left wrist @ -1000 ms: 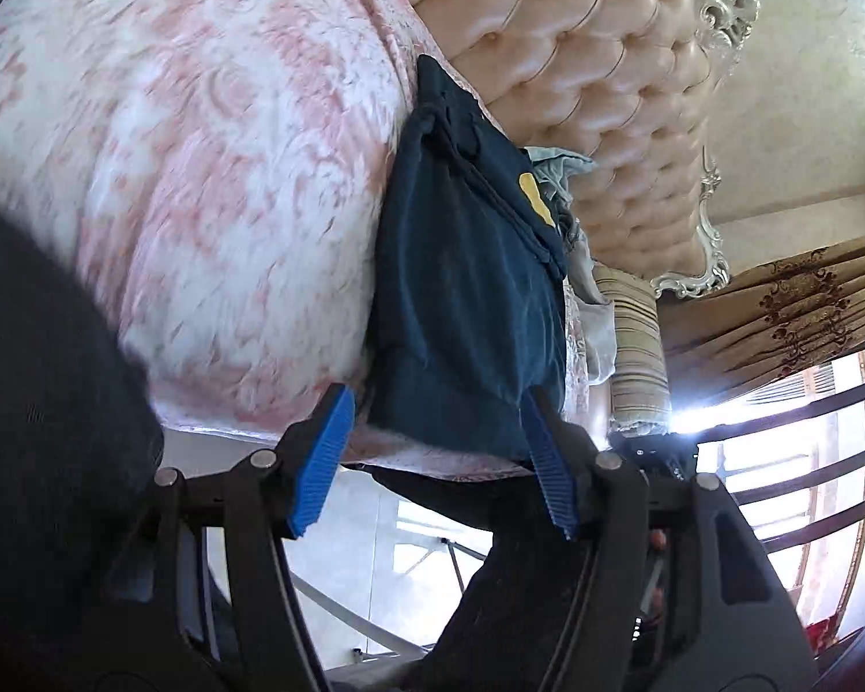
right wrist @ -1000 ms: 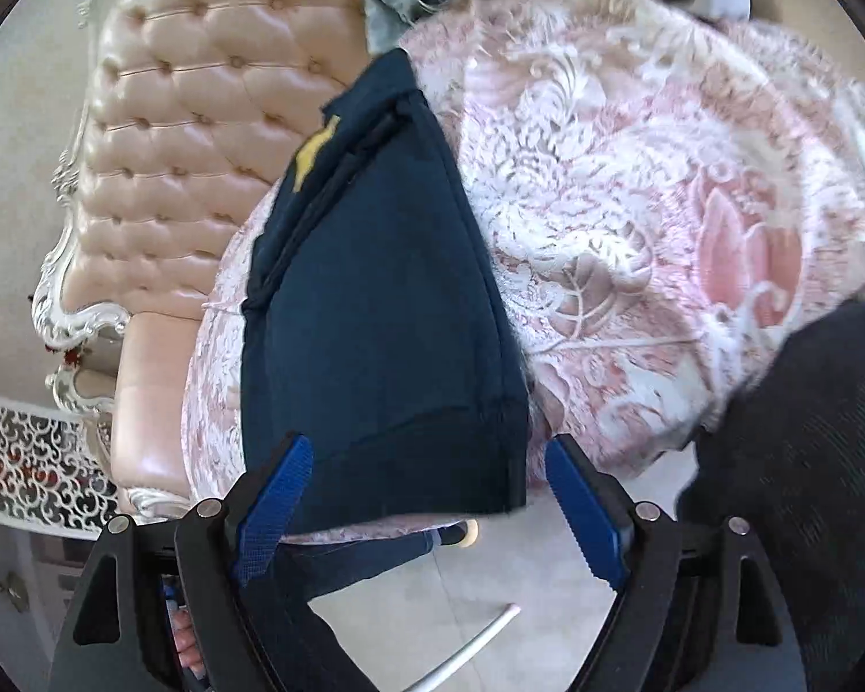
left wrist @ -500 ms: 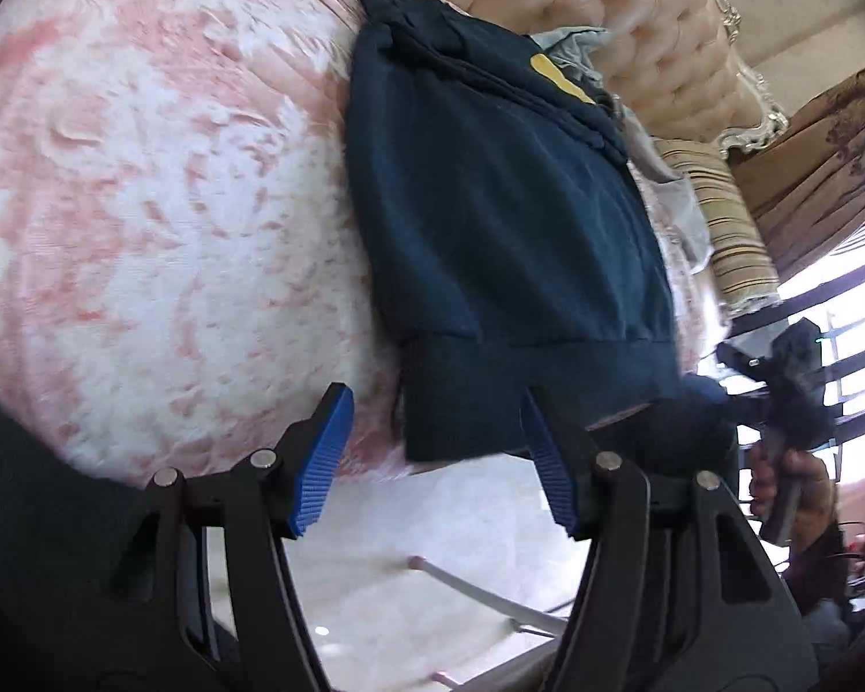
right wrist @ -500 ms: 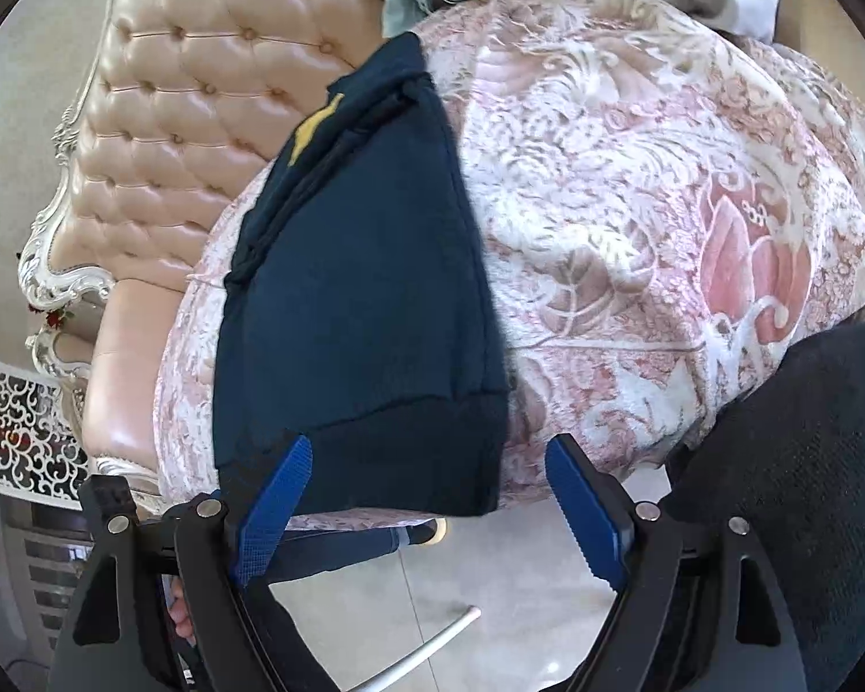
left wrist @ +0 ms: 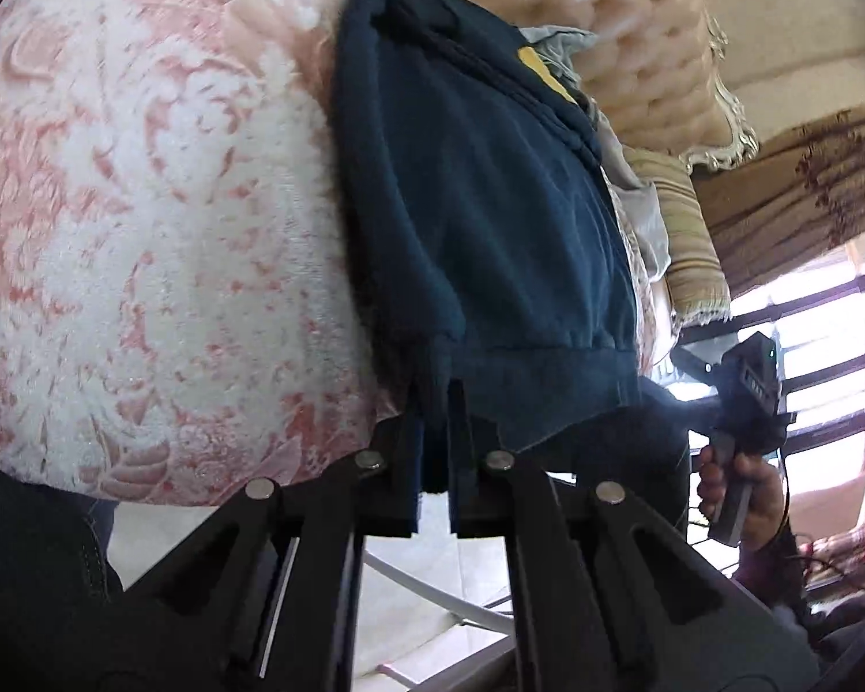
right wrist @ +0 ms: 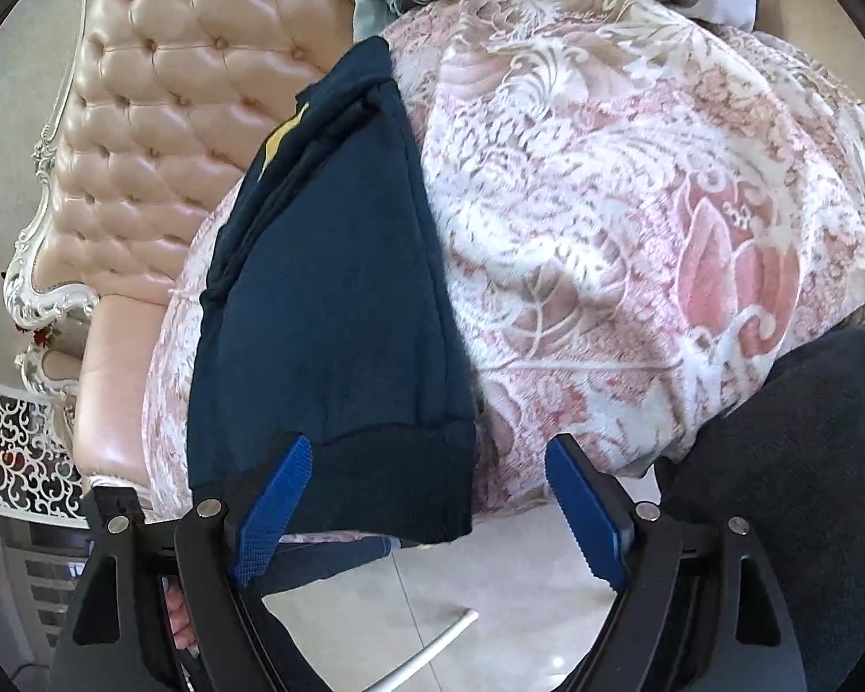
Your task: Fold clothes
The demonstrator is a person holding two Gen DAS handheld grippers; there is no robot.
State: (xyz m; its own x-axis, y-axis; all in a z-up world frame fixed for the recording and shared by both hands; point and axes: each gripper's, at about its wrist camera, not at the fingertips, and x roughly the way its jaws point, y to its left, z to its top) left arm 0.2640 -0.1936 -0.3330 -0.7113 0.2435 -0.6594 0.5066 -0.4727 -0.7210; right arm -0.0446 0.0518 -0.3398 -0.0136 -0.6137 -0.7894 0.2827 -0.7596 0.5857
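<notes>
right tongs (right wrist: 429,510) spread wide at navy garment (right wrist: 328,311) hem on floral bedspread (right wrist: 634,202).

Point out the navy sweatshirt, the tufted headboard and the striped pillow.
navy sweatshirt (right wrist: 328,311): right wrist view, middle of its body.
tufted headboard (right wrist: 161,132): right wrist view, buttoned padding.
striped pillow (left wrist: 689,248): left wrist view, its striped side.

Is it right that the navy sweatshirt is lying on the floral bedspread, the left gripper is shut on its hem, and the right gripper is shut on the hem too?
Not quite. The navy sweatshirt does lie on the floral bedspread, and the left gripper is shut on its hem. But the right gripper is open: the right wrist view shows its jaws spread wide around the hem corner, not pressing it.
</notes>
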